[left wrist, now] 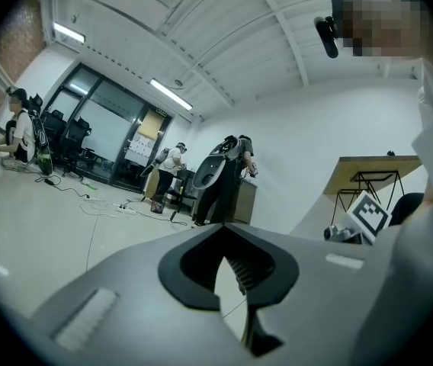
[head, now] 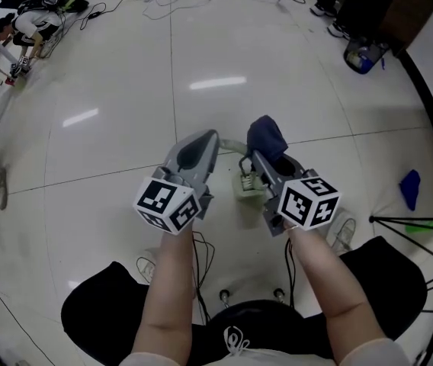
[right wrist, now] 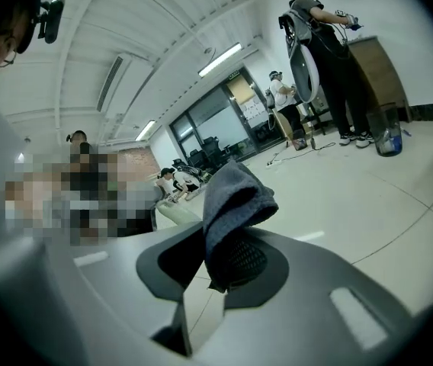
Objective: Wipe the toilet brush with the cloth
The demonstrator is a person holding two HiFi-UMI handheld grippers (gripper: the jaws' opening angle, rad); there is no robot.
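**Cloth in the right hand-held gripper, brush low between the two**

Nearest the lens, two bare forearms, each ending in a marker cube, left [head: 169, 203] and right [head: 308, 200]. Beyond them, both tools held side by side above the pale tiled floor [head: 110, 75], pointing away from the body.

Right hand-held gripper [head: 261, 151]: clamped on a fold of the dark blue cloth [head: 267, 137], which bunches up past the jaw tips; confirmed in the right gripper view, where the fabric is pinched between the pads.

Left hand-held gripper [head: 210, 136]: jaw tips brought together, nothing held; only a sliver of floor visible behind the tips in the left gripper view.

Between the two, just beside the right tool on its left and below it, a small pale greenish-white object [head: 247, 184], judged to be part of the toilet brush. Mostly hidden, so long axis not readable.

Judged relation for the coming move: brush roughly midway between the two tools, slightly nearer the cloth-bearing right one and lower than the cloth. Cloth and brush not yet in contact, so wiping not begun.
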